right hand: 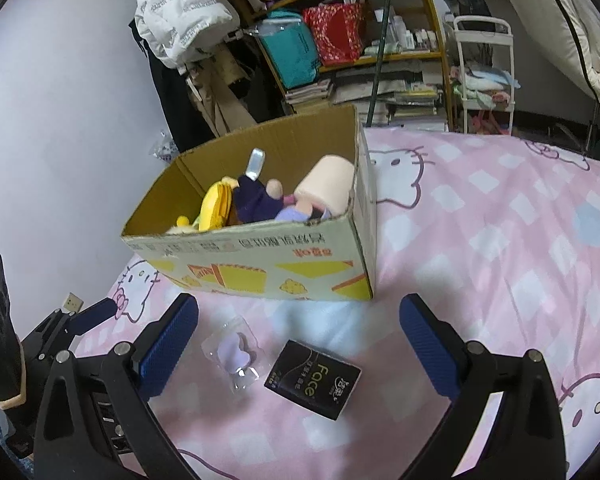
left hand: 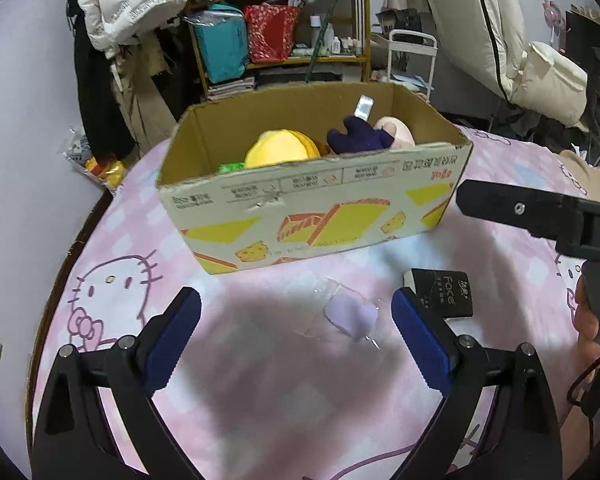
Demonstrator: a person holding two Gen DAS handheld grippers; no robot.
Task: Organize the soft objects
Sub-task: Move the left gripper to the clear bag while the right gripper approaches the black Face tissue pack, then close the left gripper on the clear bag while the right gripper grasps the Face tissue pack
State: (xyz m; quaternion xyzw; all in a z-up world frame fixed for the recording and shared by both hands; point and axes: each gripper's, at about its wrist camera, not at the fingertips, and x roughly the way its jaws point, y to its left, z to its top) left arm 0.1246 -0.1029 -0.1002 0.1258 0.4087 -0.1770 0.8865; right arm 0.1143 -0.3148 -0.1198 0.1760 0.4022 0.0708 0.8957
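Observation:
A cardboard box (left hand: pixel 312 208) stands on the pink bed and holds a yellow plush (left hand: pixel 278 148), a dark purple plush (left hand: pixel 358 138) and a pale pink plush (left hand: pixel 396 130); the box also shows in the right wrist view (right hand: pixel 256 272). A lilac sponge in a clear packet (left hand: pixel 350 314) (right hand: pixel 236 354) and a black "Face" tissue pack (left hand: pixel 444 296) (right hand: pixel 312 378) lie in front of the box. My left gripper (left hand: pixel 296 340) is open above the sheet, the packet between its fingers. My right gripper (right hand: pixel 300 354) is open above the packet and the tissue pack.
The bed has a pink Hello Kitty sheet (left hand: pixel 112 280). Its left edge drops off toward a wall. Behind the bed stand a cluttered yellow shelf (left hand: pixel 284 32), hanging jackets (left hand: pixel 128 12) and a white trolley (right hand: pixel 484 68). The right gripper's body (left hand: pixel 540 216) shows at the right of the left wrist view.

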